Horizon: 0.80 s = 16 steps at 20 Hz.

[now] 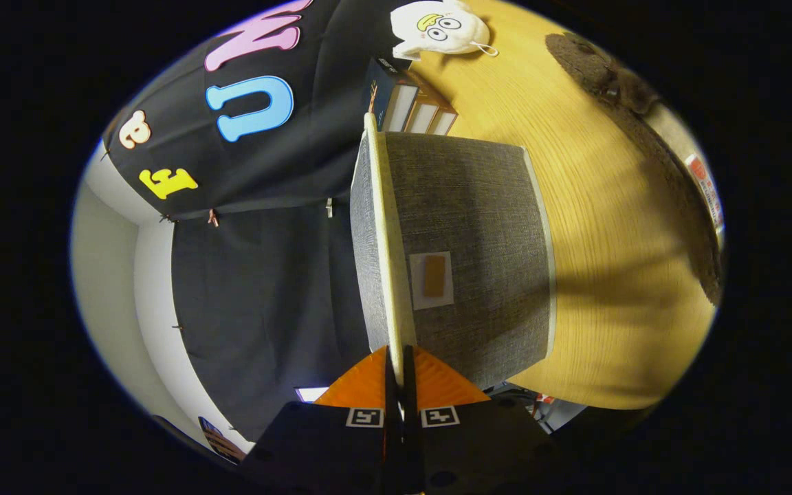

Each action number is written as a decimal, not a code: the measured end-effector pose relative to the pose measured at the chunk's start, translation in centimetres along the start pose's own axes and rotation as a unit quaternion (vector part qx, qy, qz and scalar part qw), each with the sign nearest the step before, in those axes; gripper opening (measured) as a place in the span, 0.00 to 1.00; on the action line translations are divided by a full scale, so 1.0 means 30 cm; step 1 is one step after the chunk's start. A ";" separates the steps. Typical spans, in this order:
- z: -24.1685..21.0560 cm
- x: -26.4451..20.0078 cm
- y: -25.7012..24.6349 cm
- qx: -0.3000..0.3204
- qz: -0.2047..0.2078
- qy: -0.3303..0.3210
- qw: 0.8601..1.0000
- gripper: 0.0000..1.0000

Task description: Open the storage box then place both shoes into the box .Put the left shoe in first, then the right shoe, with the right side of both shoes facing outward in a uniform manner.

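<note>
One desk (616, 227) of light wood grain carries everything in view; the camera is rolled, so its surface runs up one side of the scene. Largest on it is the storage box (478, 234), covered in grey woven fabric, with a pale rectangular label holder on the face turned to the camera. Its lid (386, 240) is seen edge-on as a thin cream strip with grey fabric on the outer side, running straight away from the fingers. A dark brown furry item (643, 137) lies along the desk's far edge, well apart from the box; its nature cannot be determined. Several books (413, 106) stand in a row just beyond the box. A white plush toy (441, 27) lies past the books. The tool (401, 371) is pressed together on the lid's near edge, one finger on each side.
</note>
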State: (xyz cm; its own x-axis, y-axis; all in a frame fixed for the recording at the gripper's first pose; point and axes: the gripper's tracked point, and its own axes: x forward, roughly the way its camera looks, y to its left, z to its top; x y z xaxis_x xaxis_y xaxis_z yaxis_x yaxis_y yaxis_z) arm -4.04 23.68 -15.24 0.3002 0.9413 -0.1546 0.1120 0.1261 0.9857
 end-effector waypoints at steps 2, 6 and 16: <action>-0.004 0.001 0.069 -0.013 0.011 0.003 1.000 0.05; -0.040 0.045 0.224 -0.049 0.029 0.015 0.998 0.05; -0.179 0.344 0.549 -0.185 0.030 0.053 0.981 0.05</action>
State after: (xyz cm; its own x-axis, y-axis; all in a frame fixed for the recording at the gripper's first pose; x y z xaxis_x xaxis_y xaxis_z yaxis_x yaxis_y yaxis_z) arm -4.18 37.14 -0.24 0.1931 0.9754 -0.1064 -0.2607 0.1556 0.9528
